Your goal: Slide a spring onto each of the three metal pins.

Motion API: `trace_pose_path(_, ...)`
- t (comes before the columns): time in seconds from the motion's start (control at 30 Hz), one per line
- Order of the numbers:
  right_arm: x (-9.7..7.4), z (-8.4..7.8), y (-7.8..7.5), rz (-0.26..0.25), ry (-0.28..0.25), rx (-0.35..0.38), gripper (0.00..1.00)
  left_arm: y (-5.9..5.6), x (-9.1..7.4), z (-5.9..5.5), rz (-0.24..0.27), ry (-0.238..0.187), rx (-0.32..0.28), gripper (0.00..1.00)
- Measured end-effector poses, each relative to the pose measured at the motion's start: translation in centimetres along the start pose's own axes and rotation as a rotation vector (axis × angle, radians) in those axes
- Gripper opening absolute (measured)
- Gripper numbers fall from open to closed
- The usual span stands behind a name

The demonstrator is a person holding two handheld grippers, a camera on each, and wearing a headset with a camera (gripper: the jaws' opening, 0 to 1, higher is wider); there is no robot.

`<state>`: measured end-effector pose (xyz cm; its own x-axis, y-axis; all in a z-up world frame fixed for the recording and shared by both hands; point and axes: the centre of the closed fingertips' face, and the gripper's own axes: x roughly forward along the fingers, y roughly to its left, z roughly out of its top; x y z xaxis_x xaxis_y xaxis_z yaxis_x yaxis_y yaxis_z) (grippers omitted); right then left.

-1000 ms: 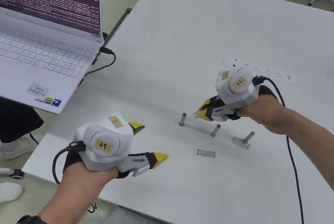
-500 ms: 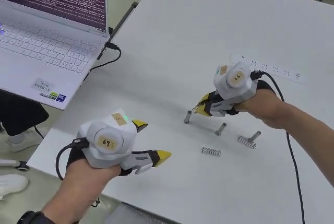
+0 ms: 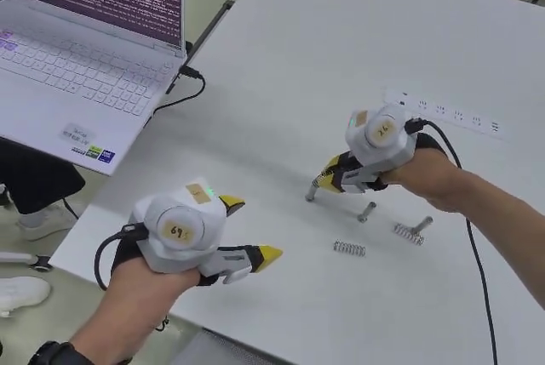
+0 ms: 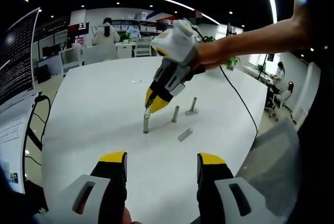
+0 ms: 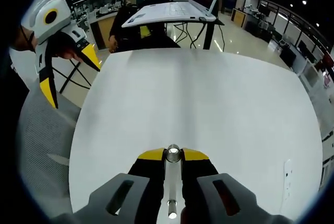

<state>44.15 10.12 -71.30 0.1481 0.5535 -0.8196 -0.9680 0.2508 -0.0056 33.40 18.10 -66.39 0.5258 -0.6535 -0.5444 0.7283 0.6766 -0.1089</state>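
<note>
One spring [image 4: 147, 112] gripped in right tool [image 3: 324, 182], poised over a pin [image 3: 312, 192]; threading step. Next: align, lower straight, release. Left tool [image 3: 249, 229] idle, jaws spread.

The right gripper [image 5: 173, 155] pinches a small coiled metal spring [image 5: 173, 153]; up-left of that spring, the left gripper [image 5: 76, 87] gapes.

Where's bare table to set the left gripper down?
The wide stretch of table between the laptop and the power strip, beyond the pins, is bare. So is the near edge in front of the loose spring. It is crowded around the three pins, where the right gripper holds a spring at the leftmost one.
</note>
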Motion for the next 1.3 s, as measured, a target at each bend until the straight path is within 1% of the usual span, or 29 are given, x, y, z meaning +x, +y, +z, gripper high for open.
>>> trace_pose_path(0.1, 0.2, 0.0, -0.3, -0.001, 0.003, -0.002, 0.09, 0.0, 0.0, -0.1, 0.001, 0.001, -0.001, 0.49)
trace_pose_path(0.37, 0.8, -0.2, -0.4, 0.003, 0.017, -0.008, 0.09, -0.1, 0.1, 0.0, -0.006, 0.001, 0.001, 0.49)
trace_pose_path(0.6, 1.3, -0.2, -0.3, 0.011, 0.025, -0.013, 0.09, -0.2, 0.1, -0.2, -0.009, 0.005, -0.002, 0.49)
trace_pose_path(0.87, 2.3, -0.5, -0.4, 0.019, 0.038, -0.017, 0.09, -0.5, 0.1, -0.6, -0.021, 0.015, 0.004, 0.49)
trace_pose_path(1.0, 2.8, -0.6, -0.5, 0.025, 0.044, -0.019, 0.09, -0.4, 0.2, -0.6, -0.022, 0.017, 0.003, 0.49)
trace_pose_path(1.2, 3.3, -0.8, 0.0, 0.035, 0.058, -0.024, 0.09, -0.2, 0.2, -0.6, -0.020, 0.017, 0.000, 0.49)
trace_pose_path(1.3, 3.4, -0.9, 0.0, 0.035, 0.060, -0.025, 0.09, -0.2, 0.2, -0.6, -0.018, 0.017, -0.003, 0.49)
